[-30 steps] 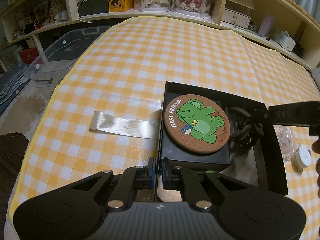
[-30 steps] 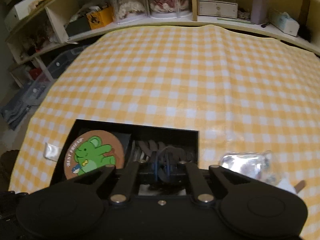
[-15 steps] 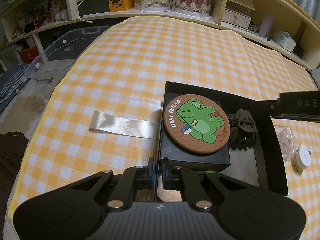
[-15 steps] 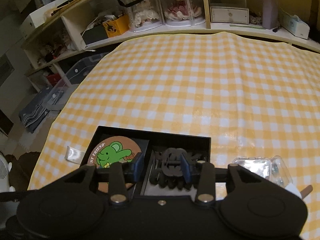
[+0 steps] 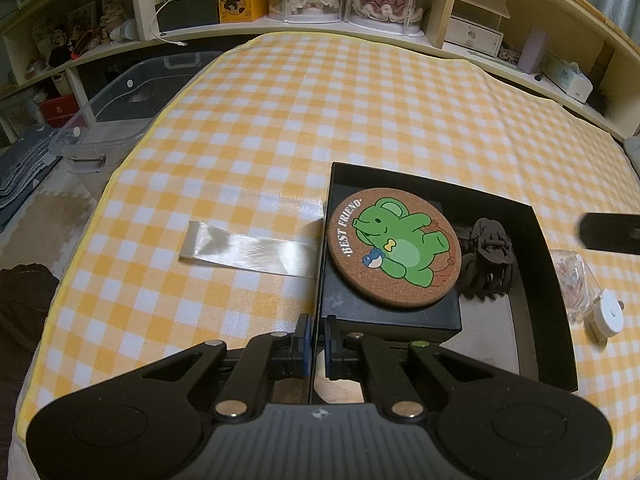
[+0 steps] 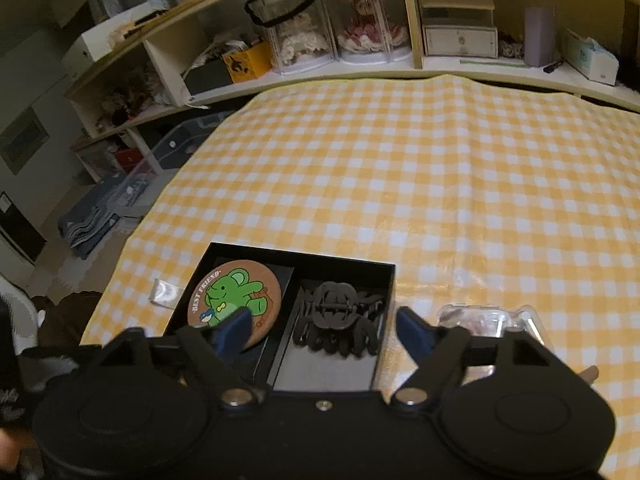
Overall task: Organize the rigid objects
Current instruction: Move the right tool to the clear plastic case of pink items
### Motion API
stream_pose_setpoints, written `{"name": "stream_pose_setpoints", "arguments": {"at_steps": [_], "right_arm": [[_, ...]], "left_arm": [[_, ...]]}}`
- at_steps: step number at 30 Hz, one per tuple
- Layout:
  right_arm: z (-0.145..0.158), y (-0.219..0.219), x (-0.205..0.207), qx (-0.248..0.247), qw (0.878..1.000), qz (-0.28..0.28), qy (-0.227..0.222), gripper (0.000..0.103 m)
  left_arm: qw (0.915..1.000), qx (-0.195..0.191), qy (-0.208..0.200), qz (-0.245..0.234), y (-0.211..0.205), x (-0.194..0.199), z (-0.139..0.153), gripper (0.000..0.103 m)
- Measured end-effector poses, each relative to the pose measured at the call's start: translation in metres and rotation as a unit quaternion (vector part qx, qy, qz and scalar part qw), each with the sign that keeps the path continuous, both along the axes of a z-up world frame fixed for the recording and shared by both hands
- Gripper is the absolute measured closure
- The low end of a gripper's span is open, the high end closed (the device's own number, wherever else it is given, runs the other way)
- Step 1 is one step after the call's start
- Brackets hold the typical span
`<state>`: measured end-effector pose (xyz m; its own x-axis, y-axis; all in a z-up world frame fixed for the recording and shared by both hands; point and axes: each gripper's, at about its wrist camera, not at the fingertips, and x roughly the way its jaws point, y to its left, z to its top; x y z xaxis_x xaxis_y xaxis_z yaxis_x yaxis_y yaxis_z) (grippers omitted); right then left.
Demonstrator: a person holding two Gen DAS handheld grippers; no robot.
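Cork coaster (image 5: 394, 248) printed "BEST FRIEND" with green bear lies on small black box in black tray (image 5: 554, 300); black hair claw (image 6: 340, 320) rests in tray's other compartment, released; right gripper (image 6: 324, 330) jaws just opened wide, nothing between; left gripper (image 5: 316, 338) pinches tray's near wall.

The light is warm, dim and mostly even. A pale glare lies on the checked cloth (image 5: 360, 120) just left of the black box (image 5: 536, 248), and on the ribbon (image 5: 248, 252) there. Both fisheye views bend the shelves (image 6: 360, 68) behind the box and darken the corners. The right view is softer and grainier.
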<state>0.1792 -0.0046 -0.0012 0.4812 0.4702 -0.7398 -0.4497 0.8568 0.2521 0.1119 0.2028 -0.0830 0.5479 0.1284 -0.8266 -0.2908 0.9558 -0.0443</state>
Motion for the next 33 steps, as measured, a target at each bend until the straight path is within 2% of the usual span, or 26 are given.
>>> {"name": "stream_pose_setpoints", "arguments": {"at_steps": [2,4,11,17,21,27,33], "right_arm": [[0.005,-0.011,-0.005,0.004,1.000,0.001,-0.008,0.014],[0.011,-0.022,-0.008,0.010,1.000,0.000,-0.017,0.002],[0.024,-0.066,-0.016,0.024,0.998,-0.015,-0.051,0.000],[0.022,-0.104,-0.015,0.031,0.995,-0.063,-0.066,0.000],[0.011,-0.114,-0.017,-0.003,0.993,-0.060,-0.103,0.000],[-0.022,-0.114,-0.013,-0.037,0.992,-0.062,-0.107,0.000],[-0.055,-0.104,-0.008,-0.045,0.994,-0.037,-0.093,0.000]], "left_arm": [[1.0000,0.003,0.001,-0.001,0.000,0.000,-0.001,0.098],[1.0000,0.005,0.002,-0.001,0.000,0.001,-0.001,0.098],[0.9999,0.014,0.006,-0.003,-0.004,0.002,-0.001,0.098],[0.9997,0.020,0.010,-0.004,-0.005,0.003,-0.002,0.099],[0.9995,0.029,0.013,-0.006,-0.007,0.003,-0.002,0.099],[0.9992,0.036,0.014,-0.009,-0.009,0.003,-0.001,0.099],[0.9990,0.039,0.015,-0.012,-0.010,0.002,-0.001,0.099]]}}
